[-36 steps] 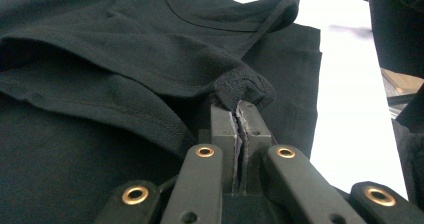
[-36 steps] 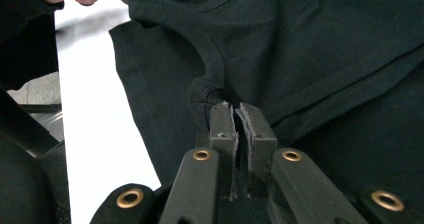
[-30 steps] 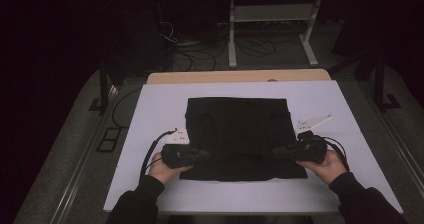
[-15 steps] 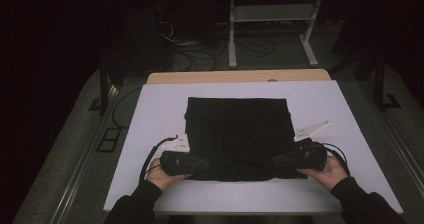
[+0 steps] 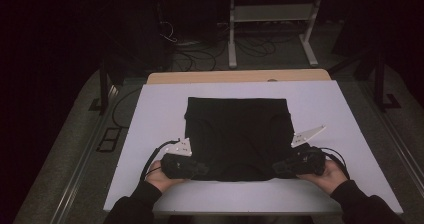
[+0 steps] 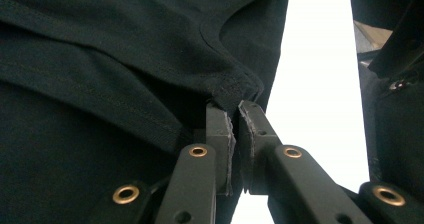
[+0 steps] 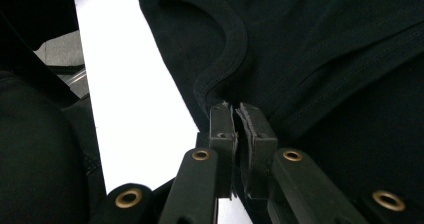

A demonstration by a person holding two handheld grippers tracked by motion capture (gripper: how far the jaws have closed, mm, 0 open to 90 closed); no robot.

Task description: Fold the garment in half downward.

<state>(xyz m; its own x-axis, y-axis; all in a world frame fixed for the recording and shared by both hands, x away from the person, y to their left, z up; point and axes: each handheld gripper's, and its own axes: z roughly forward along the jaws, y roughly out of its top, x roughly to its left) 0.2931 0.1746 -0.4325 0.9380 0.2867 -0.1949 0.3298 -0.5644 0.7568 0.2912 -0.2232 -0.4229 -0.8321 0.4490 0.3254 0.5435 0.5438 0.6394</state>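
Two grippers, left gripper [image 5: 200, 170] and right gripper [image 5: 278, 168], are each clamped on a near corner of the black garment [image 5: 239, 134] lying flat mid-table [image 5: 150, 109], so the grab looks done and, I'd judge, the fold toward the far edge remains.

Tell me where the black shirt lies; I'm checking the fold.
In the high view the black shirt lies flat mid-table on the white table, its near corners pinched by the left gripper and right gripper.
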